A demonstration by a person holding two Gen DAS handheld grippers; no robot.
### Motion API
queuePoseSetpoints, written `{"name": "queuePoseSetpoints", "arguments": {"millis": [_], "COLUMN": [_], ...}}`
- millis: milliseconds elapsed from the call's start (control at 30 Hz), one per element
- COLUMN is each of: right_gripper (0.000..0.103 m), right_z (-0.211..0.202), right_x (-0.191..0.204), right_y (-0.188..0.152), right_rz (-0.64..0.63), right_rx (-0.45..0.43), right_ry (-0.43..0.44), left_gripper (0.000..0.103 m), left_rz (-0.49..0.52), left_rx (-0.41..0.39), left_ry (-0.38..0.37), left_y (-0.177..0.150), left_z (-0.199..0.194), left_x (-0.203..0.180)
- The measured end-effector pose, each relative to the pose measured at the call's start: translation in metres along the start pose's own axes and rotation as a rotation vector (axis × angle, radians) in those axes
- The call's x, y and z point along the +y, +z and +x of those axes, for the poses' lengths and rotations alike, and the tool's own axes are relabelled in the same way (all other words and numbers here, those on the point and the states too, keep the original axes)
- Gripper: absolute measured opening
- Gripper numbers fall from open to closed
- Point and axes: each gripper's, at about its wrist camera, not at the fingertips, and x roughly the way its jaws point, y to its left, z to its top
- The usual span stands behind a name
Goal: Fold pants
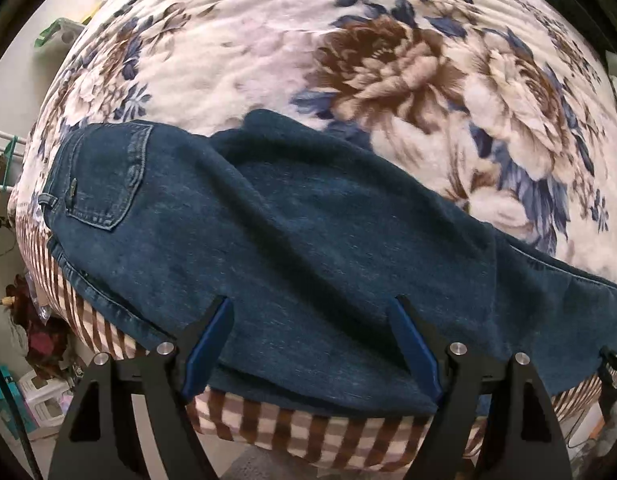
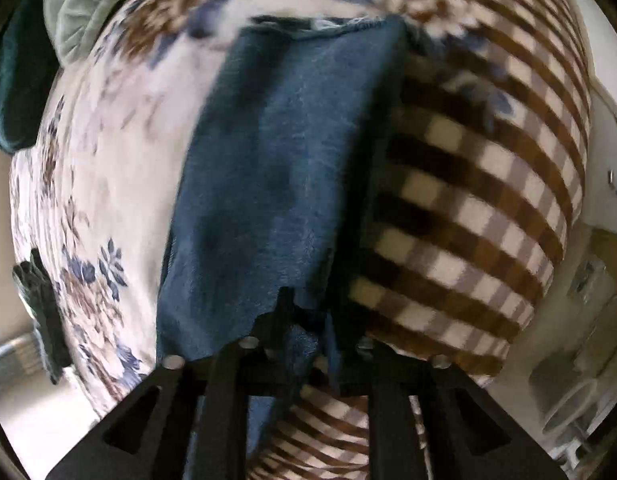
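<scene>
1. Floral blanket (image 1: pixel 268 60) with a brown-and-cream checked border (image 1: pixel 308 436) covers the bed that fills both views; clutter on the floor shows past its edges, and the bed's edge lies just under both grippers.

2. Dark blue jeans (image 1: pixel 308 240) lie across the blanket near that edge. In the left wrist view the seat end with a back pocket (image 1: pixel 104 176) is at the left and the legs run off to the right; one layer of denim appears to lie over another, so a lengthwise fold seems already made.

3. Left gripper (image 1: pixel 312 344) points down over the thigh part of the jeans. Its blue-padded fingers (image 1: pixel 206 356) stand wide apart with denim below them, and nothing is pinched.

4. Right gripper (image 2: pixel 308 344) sits at the leg end, in a blurred picture. Its jaws are nearly closed, with a bunch of denim between them; it seems to have hold of the hem, though the blur leaves the contact uncertain.

5. The step in hand looks like the crosswise fold, leg end toward the waist. The next move calls for carrying the held end over toward the pocket, while the left gripper either steadies the middle or takes the other corner so the edges stay lined up.
</scene>
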Motion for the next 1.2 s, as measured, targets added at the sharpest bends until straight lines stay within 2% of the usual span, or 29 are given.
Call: {"name": "queuePoseSetpoints", "arguments": {"millis": [67,133,200,300,333,367,400,433,500,567,667,767,833,900,967,1033,1100,1200], "right_gripper": [0.03,0.057,0.063,0.063,0.061,0.054,0.023,0.007,0.006,0.006,0.005,0.005,0.006,0.006,0.008,0.016,0.019,0.02], "right_z": [-0.014,-0.031,-0.042,-0.036,-0.032,-0.028,-0.026,-0.029,-0.037,-0.057,-0.083,-0.098,-0.094,-0.067,-0.045,-0.045,-0.054,-0.057], "right_x": [-0.003,-0.008,-0.013,-0.022,-0.024,-0.022,-0.018,-0.013,0.005,0.024,0.038,0.032,0.019,0.008,-0.011,-0.023,-0.023,-0.02], "right_y": [0.005,0.011,0.023,0.049,0.056,0.064,0.065,0.068,0.065,0.055,0.042,0.041,0.048,0.059,0.07,0.074,0.075,0.079], "right_rz": [-0.002,0.002,0.013,0.058,0.069,0.06,0.044,0.011,-0.084,-0.176,-0.193,-0.184,-0.202,-0.191,-0.122,-0.085,-0.098,-0.124], "right_rx": [-0.053,-0.105,-0.153,-0.156,-0.156,-0.159,-0.173,-0.192,-0.253,-0.33,-0.409,-0.441,-0.415,-0.305,-0.198,-0.179,-0.199,-0.195], "right_ry": [0.012,0.005,-0.012,-0.035,-0.029,-0.016,-0.014,-0.021,-0.059,-0.037,0.041,0.104,0.094,-0.011,-0.054,-0.008,-0.041,-0.019], "left_gripper": [0.079,0.079,0.079,0.079,0.079,0.079,0.079,0.079,0.079,0.079,0.079,0.079,0.079,0.079,0.079,0.079,0.079,0.079], "left_rz": [0.013,0.034,0.05,0.071,0.077,0.083,0.088,0.094,0.105,0.116,0.123,0.115,0.114,0.111,0.114,0.118,0.124,0.126], "left_rx": [-0.005,-0.01,-0.014,-0.022,-0.023,-0.025,-0.026,-0.028,-0.036,-0.051,-0.067,-0.069,-0.065,-0.06,-0.052,-0.049,-0.046,-0.03], "left_ry": [-0.005,-0.007,-0.003,-0.002,-0.002,-0.003,-0.002,-0.002,-0.003,0.003,0.008,0.009,0.011,0.012,0.009,0.006,0.007,0.0], "left_y": [-0.001,-0.001,0.0,0.002,0.003,0.003,0.004,0.004,0.005,0.005,0.003,0.003,0.004,0.003,0.002,0.0,-0.003,-0.007], "left_z": [-0.002,-0.004,-0.005,-0.005,-0.005,-0.006,-0.006,-0.007,-0.01,-0.015,-0.022,-0.024,-0.022,-0.02,-0.016,-0.014,-0.012,-0.007], "left_x": [-0.008,-0.019,-0.028,-0.042,-0.046,-0.05,-0.053,-0.056,-0.061,-0.066,-0.073,-0.074,-0.073,-0.071,-0.07,-0.068,-0.071,-0.075]}}
